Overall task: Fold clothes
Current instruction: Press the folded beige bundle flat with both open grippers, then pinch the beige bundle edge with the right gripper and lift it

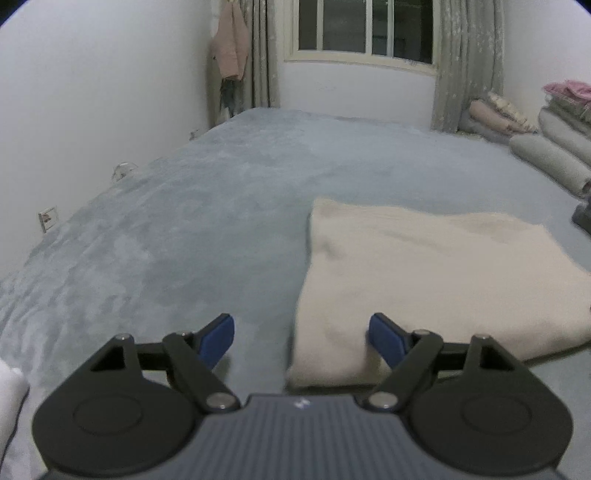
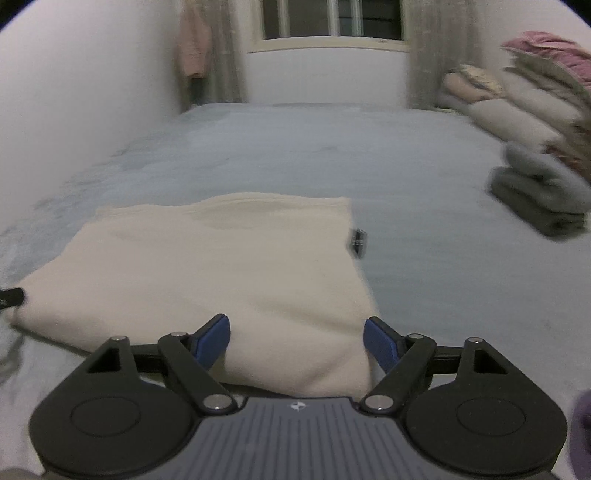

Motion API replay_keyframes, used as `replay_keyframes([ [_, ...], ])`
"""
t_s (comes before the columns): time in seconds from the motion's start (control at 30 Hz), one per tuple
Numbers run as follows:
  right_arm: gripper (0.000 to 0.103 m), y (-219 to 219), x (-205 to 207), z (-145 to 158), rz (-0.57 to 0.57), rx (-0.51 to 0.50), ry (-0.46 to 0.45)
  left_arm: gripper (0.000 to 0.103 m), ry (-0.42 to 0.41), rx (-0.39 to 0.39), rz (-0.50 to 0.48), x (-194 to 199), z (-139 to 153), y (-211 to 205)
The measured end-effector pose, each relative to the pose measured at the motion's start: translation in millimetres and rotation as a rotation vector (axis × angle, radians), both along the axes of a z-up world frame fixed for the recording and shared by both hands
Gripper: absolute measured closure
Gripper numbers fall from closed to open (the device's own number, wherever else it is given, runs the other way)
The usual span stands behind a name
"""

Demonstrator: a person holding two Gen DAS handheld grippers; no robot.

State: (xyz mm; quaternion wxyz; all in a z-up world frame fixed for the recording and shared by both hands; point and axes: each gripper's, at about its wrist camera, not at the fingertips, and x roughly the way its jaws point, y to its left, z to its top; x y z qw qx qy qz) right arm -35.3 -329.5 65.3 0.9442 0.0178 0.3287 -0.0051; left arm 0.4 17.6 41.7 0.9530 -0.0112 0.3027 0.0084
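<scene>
Garment: cream knitted garment (image 1: 436, 273), probably a sweater, lying flat on the blue-grey bed (image 1: 207, 206) near its front edge, folded into a neat, roughly rectangular pad with no sleeves showing
Progress: this piece looks nearly or fully folded; whether one more fold across is meant I cannot tell
Done already: stack of folded clothes (image 2: 543, 192) sits well apart at the right side of the bed, so several items appear finished
Left to do: likely moving the cream pad to the stack, then any unfolded clothes, none of which show here
Long axis: runs across the bed from left to right, about parallel to the front edge; short axis points toward the window (image 1: 365, 29)
Facing: neck or hem end cannot be told apart
Left tongs (image 1: 301, 341): wide open, empty, straddling the pad's near left corner without pinching it
Right tongs (image 2: 297, 345): wide open, empty, poised over the near right corner
</scene>
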Motion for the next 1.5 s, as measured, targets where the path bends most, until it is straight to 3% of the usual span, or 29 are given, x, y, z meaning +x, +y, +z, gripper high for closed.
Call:
replay_keyframes([
  [0.1,0.022,-10.7,-7.6,4.0,-0.097,0.034,0.015,0.023,-0.021,-0.008,-0.033,1.1,4.9,-5.4],
  [0.27,0.021,-37.3,-33.6,-5.7,-0.302,0.31,0.069,0.023,-0.015,0.024,-0.06,5.0,-3.5,-14.5],
  [0.37,0.019,-35.9,-46.8,-8.7,-0.338,0.377,0.047,0.023,-0.005,0.025,-0.069,8.9,-11.2,-18.6],
  [0.57,0.012,-27.4,-31.1,-18.2,-0.335,0.523,-0.018,0.015,0.025,-0.002,-0.04,11.2,-18.9,-14.0],
  [0.7,0.01,-16.3,-22.0,-21.0,-0.329,0.509,-0.045,0.016,0.031,-0.03,-0.026,15.1,-19.5,-8.0],
  [0.87,0.013,-17.9,-10.6,-25.9,-0.298,0.636,-0.077,0.021,-0.024,-0.026,-0.043,10.7,-3.8,-15.4],
  [0.93,0.014,-15.5,-8.4,-26.6,-0.307,0.635,-0.084,0.02,-0.032,-0.038,-0.06,12.2,-0.8,-21.5],
  [1.2,0.015,-7.7,-7.0,-27.2,-0.317,0.626,-0.107,0.02,-0.037,0.025,-0.111,20.1,-6.9,-56.3],
  [1.33,0.017,-6.7,-6.7,-27.6,-0.316,0.63,-0.11,0.018,-0.019,0.124,-0.127,23.3,-17.0,-70.6],
  [1.43,0.022,-2.8,-5.4,-28.1,-0.317,0.594,-0.111,0.016,0.012,0.089,-0.123,26.4,-24.4,-67.1],
  [1.5,0.035,-0.7,-5.7,-26.5,-0.321,0.567,-0.125,0.016,0.022,0.067,-0.123,26.8,-23.7,-64.3],
])
